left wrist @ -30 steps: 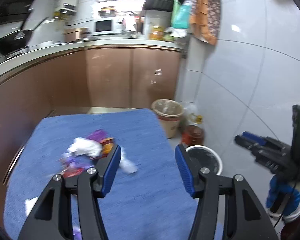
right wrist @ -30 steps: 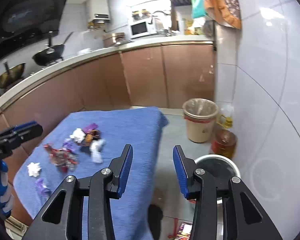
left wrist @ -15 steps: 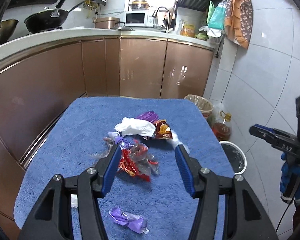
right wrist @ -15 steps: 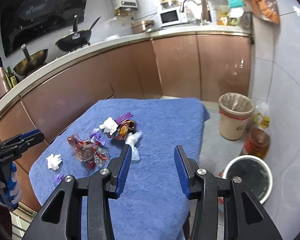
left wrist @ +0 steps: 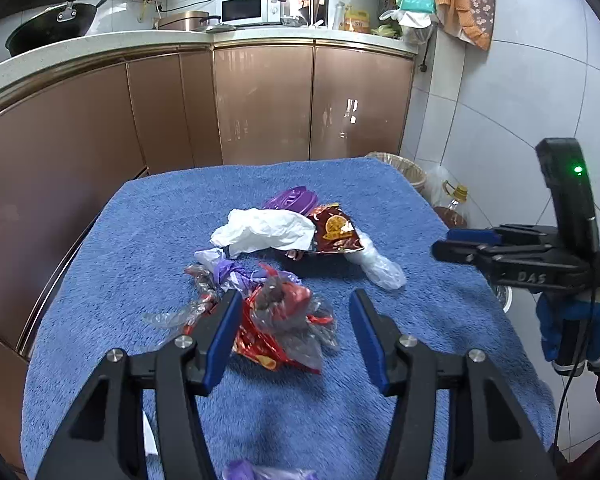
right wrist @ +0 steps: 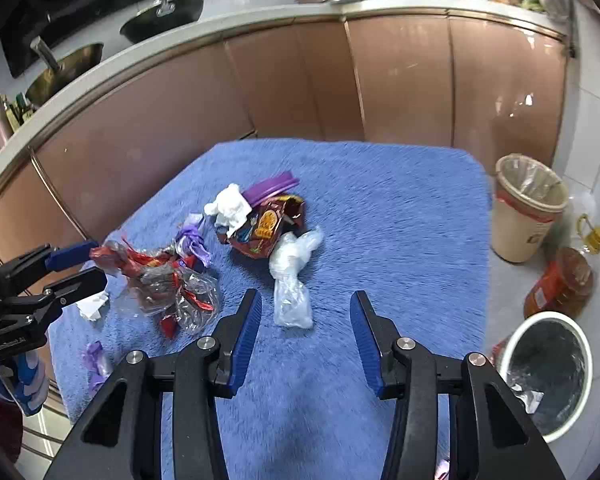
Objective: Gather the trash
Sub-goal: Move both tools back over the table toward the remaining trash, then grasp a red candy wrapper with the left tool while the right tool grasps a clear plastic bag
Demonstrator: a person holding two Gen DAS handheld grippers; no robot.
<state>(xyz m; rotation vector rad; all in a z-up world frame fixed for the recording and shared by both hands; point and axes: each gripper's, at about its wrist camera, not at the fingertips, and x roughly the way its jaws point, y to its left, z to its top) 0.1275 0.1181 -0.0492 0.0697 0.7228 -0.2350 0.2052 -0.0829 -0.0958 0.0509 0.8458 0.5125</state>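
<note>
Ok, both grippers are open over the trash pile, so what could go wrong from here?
1. The left gripper hovers over the tangled red wrappers; a pinch may lift only part of the clump and scatter the rest.
2. The clear bag ahead of the right gripper looks thin and may slip from the pads.
3. The white bin sits on the floor below the towel edge, so a carried piece could drop beside it.

Two bins: one tan bin [right wrist: 530, 208], one white bin [right wrist: 548, 372]. Two oil bottles [right wrist: 560, 284]. One microwave [left wrist: 249, 9]. Two pans [right wrist: 162, 16]. One purple lid [right wrist: 270, 188]. One white tissue [left wrist: 264, 230].
</note>
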